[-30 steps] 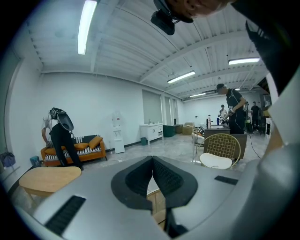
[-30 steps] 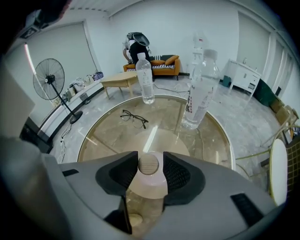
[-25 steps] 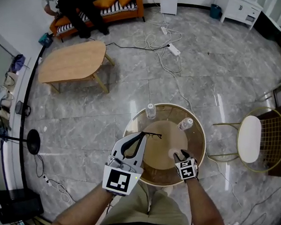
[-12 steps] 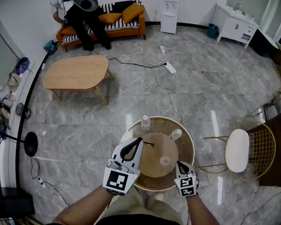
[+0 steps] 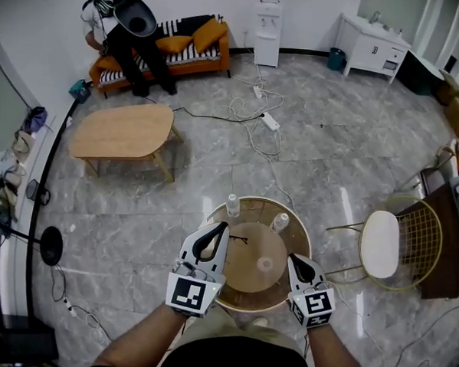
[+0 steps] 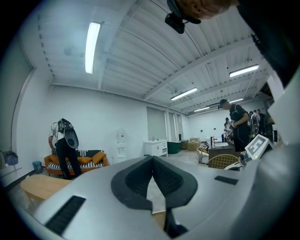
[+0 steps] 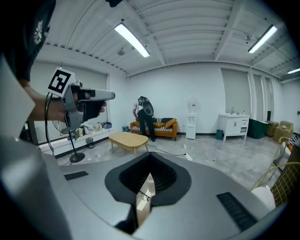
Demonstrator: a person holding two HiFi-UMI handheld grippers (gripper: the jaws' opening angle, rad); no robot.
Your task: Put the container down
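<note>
A small clear container (image 5: 265, 263) stands upright on the wooden middle of the round glass-rimmed table (image 5: 301, 226). My right gripper (image 5: 294, 259) hovers just right of it, apart from it, jaws shut and empty. In the right gripper view the tips (image 7: 151, 154) meet with only the table seen below them. My left gripper (image 5: 223, 226) is raised over the table's left side, shut on nothing; in the left gripper view its tips (image 6: 151, 158) touch. A pair of eyeglasses (image 5: 238, 238) lies on the table just past the left gripper.
Two clear bottles (image 5: 232, 205) (image 5: 280, 222) stand at the table's far edge. A gold wire chair with a white seat (image 5: 381, 244) is at the right. Cables (image 5: 257, 104), a wooden coffee table (image 5: 123, 127), an orange sofa and a person are farther off.
Both grippers have risen from the table, the right one more. The right gripper has drawn back from the container, which stays on the table.
</note>
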